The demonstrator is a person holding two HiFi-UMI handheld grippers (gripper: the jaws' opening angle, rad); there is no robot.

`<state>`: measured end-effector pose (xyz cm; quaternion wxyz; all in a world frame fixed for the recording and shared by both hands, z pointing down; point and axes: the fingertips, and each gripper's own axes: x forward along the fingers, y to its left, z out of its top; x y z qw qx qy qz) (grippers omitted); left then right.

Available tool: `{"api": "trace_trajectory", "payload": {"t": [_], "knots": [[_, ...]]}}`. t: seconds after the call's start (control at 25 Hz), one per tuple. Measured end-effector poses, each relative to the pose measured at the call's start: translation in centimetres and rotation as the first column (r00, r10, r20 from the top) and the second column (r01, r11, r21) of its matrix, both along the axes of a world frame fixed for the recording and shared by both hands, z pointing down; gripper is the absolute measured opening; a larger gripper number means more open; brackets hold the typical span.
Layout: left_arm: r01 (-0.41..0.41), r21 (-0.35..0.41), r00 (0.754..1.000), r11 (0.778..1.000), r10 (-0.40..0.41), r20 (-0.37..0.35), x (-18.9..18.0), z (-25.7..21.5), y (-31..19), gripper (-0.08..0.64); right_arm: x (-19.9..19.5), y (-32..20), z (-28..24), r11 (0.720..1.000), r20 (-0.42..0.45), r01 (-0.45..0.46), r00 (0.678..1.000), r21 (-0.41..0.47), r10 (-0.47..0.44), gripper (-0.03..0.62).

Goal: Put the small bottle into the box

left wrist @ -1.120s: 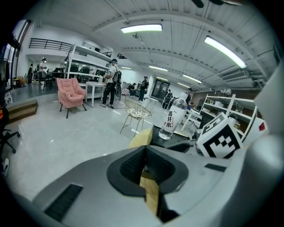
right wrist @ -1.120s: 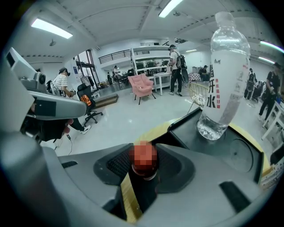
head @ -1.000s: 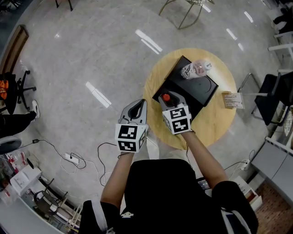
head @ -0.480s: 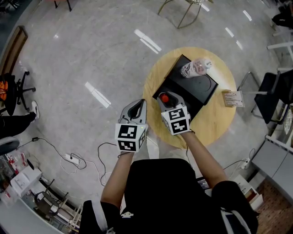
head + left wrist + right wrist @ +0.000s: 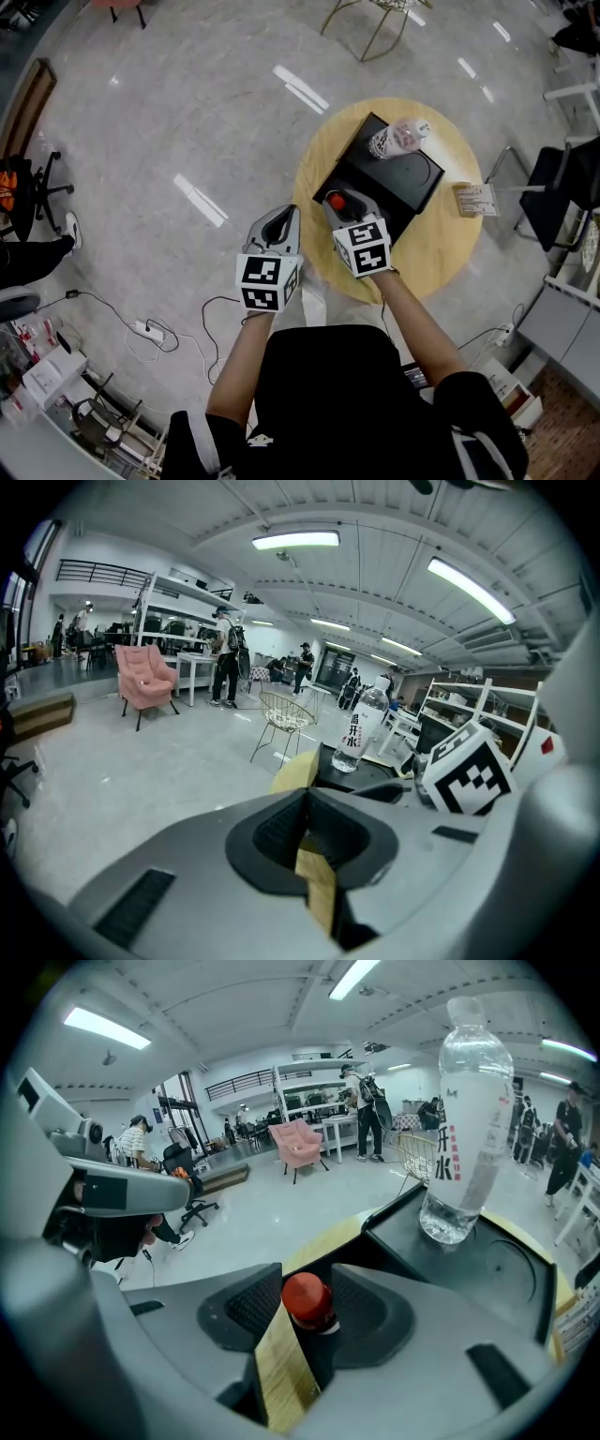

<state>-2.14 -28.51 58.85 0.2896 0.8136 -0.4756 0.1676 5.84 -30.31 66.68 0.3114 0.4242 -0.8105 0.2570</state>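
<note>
Looking steeply down at a round wooden table (image 5: 441, 258) on a pale floor. Far left, the left gripper (image 5: 279, 225) hangs off the table's edge, jaws closed together w/ nothing between them; only a strip of tabletop shows through the slit.

Just right of it, the right gripper (image 5: 343, 208) is clamped on the small bottle (image 5: 339, 200), a dark bottle w/ a red cap poking up between the pads. It sits over the near left corner of the black box (image 5: 412, 187).

Right again, a tall clear water bottle (image 5: 398, 138) stands upright at the box's far end, well apart from the jaws. A small printed card (image 5: 475, 202) lies on the table beyond.

Step in hand, as I read it: carry is done, placing is next. I'd lower the bottle inside the box rim, clear of the tall bottle, then release.

Hard to tell: whether the small bottle's base touches the box, since the jaws cover its body. Box looks shallow w/ a raised rim; depth unclear. Card print too small to read.
</note>
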Motion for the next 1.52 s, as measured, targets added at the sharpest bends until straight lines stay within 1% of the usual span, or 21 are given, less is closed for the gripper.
{"api": "trace_trajectory", "payload": {"t": [0.28,0.56,0.8,1.04,1.24,1.52], "knots": [[-0.021,0.030,1.000,0.999,0.021,-0.007,0.3,-1.3,0.2,0.011,0.5,-0.3,-2.1,0.998,0.033,-0.045,0.998,0.033,0.044,0.149],[-0.062,0.069,0.998,0.996,0.063,-0.013,0.7,-3.3,1.3,0.012,1.1,0.1,-4.8,0.992,0.058,-0.115,0.992,0.058,0.111,0.144],[-0.099,0.116,0.995,0.988,0.102,-0.017,1.0,-5.3,1.9,0.011,1.7,0.8,-7.3,0.982,0.054,-0.157,0.987,0.108,0.152,0.111],[-0.145,0.165,0.989,0.976,0.148,-0.003,0.8,-7.2,3.0,0.012,2.3,2.3,-9.6,0.968,0.051,-0.199,0.980,0.155,0.193,0.051],[-0.174,0.209,0.984,0.962,0.178,-0.001,0.5,-9.0,4.1,0.011,2.7,3.8,-11.5,0.950,0.039,-0.246,0.969,0.192,0.243,0.014],[-0.205,0.264,0.978,0.942,0.207,0.019,-0.4,-11.1,6.4,0.012,2.3,6.4,-14.4,0.922,0.067,-0.300,0.954,0.243,0.293,0.003]]}}
